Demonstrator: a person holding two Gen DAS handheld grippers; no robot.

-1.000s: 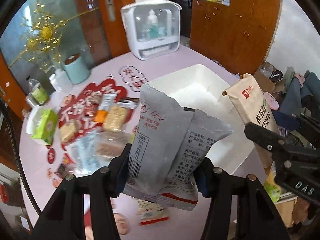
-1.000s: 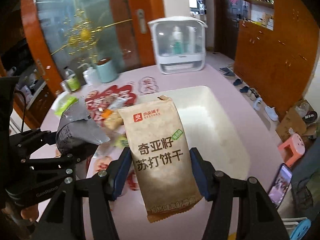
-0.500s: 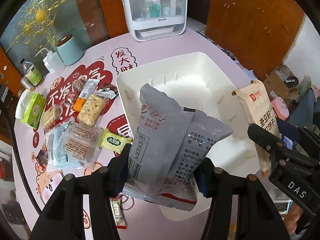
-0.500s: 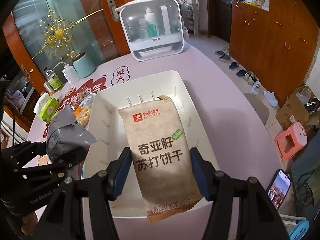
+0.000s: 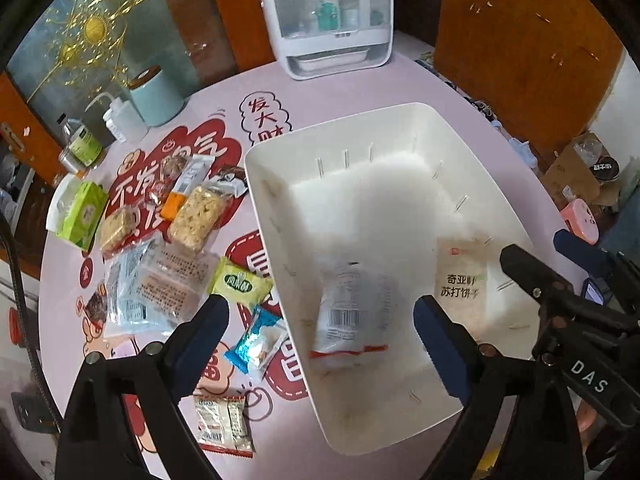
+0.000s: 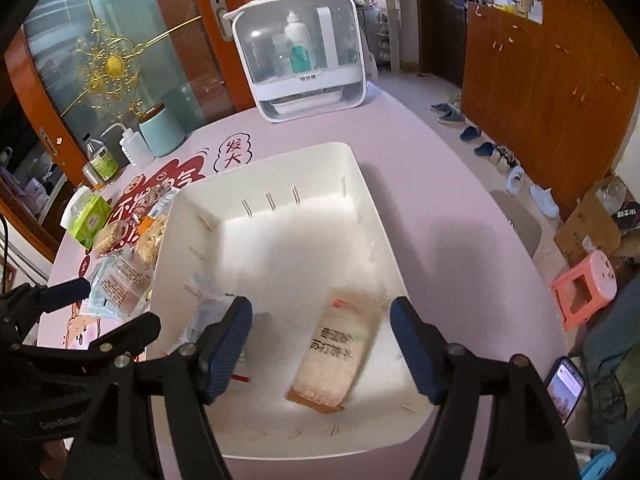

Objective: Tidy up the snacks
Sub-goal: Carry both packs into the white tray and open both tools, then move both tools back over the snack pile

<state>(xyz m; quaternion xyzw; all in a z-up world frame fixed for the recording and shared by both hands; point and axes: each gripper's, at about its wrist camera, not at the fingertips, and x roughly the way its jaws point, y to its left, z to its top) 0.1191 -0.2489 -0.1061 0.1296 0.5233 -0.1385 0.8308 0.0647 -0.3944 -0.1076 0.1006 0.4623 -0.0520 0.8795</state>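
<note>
**Two packets inside the white bin, both grippers spread wide**

Across the round pink desk [image 5: 360,92] with red cartoon stickers sits a large white rectangular plastic bin [image 5: 492,184], taking up the middle and right of the surface. At the far edge stands a white cabinet with a clear front [image 5: 326,16] holding bottles. Left of the bin lies a loose cluster of snack packets [image 5: 160,240], with a green tissue pack [image 5: 82,214] at its outer side.

Inside the bin, a blurred tan paper biscuit packet with dark Chinese lettering [image 6: 340,348] is near the right wall, and a blurred grey foil snack packet with a barcode [image 5: 348,312] is near the left wall; the two are apart.

Above the bin's near end, the left gripper [image 5: 320,328] has its blue-padded fingers spread wide and holds nothing. Beside it, the right gripper [image 6: 322,344] is likewise wide open and empty, the tan packet showing between its fingers.
</note>
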